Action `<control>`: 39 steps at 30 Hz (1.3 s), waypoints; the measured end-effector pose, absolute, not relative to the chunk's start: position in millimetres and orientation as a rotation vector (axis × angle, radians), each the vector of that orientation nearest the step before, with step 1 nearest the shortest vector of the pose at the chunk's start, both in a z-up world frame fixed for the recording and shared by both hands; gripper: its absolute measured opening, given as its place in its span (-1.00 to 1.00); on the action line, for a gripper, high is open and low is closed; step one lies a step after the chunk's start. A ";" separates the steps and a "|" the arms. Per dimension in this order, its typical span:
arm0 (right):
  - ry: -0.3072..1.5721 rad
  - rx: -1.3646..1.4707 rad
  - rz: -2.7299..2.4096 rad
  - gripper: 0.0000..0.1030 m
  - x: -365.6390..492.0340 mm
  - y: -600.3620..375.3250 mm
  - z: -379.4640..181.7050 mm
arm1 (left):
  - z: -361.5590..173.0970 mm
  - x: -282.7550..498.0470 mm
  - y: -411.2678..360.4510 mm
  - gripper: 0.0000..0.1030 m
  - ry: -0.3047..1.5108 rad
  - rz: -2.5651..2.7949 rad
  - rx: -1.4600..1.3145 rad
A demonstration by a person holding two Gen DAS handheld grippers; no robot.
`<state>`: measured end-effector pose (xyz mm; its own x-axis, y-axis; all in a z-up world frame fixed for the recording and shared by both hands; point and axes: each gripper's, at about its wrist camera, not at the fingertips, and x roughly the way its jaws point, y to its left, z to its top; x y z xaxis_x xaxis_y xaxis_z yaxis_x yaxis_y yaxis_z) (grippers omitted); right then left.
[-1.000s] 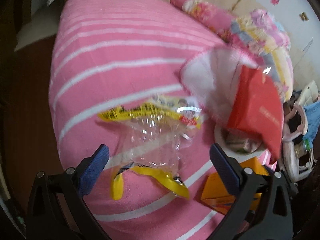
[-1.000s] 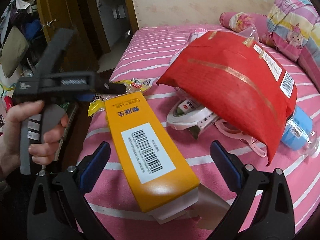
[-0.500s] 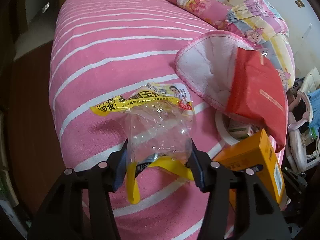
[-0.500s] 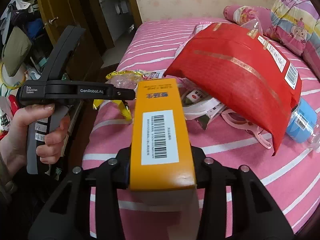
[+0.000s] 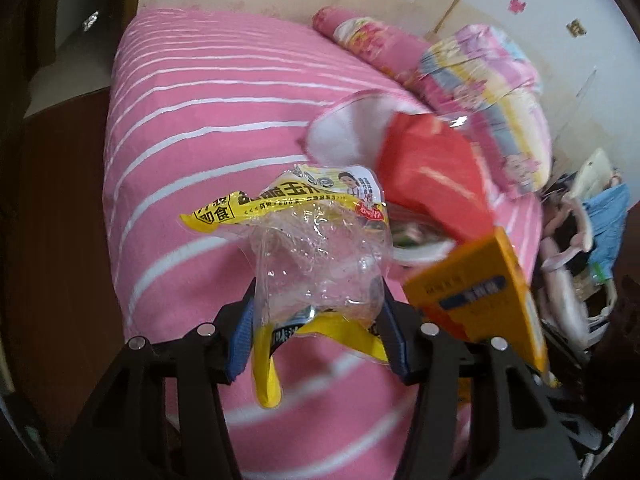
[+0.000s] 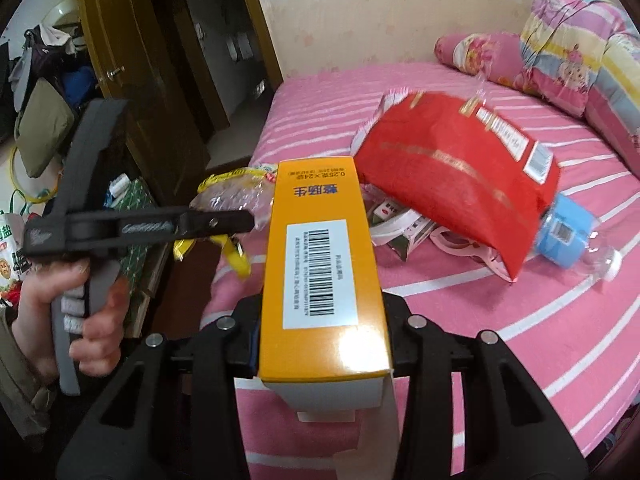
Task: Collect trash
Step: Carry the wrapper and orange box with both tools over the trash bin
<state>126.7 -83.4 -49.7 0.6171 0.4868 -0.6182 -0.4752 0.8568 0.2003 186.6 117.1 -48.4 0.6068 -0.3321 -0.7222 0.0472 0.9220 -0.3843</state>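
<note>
My left gripper is shut on a crumpled clear and yellow plastic wrapper, held up off the pink striped bed. My right gripper is shut on a long orange carton with a barcode label, raised above the bed's near edge. In the right wrist view the left gripper shows from the side with the wrapper hanging from it, a hand on its handle. The orange carton also shows at the right of the left wrist view.
A red bag lies mid-bed over a white tape roll and a pink clip. A clear bottle with a blue label lies to its right. Pillows are at the head. A wooden door and clutter stand left.
Both grippers went from open to shut, the left on the wrapper and the right on the orange carton, and both lifted their loads off the bed.
</note>
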 end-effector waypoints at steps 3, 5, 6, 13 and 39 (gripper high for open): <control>0.647 0.028 0.536 -0.18 105.5 -87.4 -36.5 | -36.7 160.6 104.0 0.02 0.860 -0.229 -0.373; 0.609 0.035 0.525 -0.18 90.8 -91.5 -31.0 | -26.6 138.8 91.4 0.02 0.827 -0.227 -0.372; 0.593 0.037 0.516 -0.18 83.8 -94.2 -27.8 | -22.6 133.2 88.0 0.02 0.817 -0.225 -0.372; 0.489 0.163 0.435 -0.18 24.6 -143.9 -2.6 | 14.0 78.8 47.8 0.02 0.766 -0.278 -0.353; 0.505 0.522 -0.049 -0.17 -126.6 -419.9 -44.0 | 3.2 20.2 -231.0 0.04 0.943 -0.770 -0.081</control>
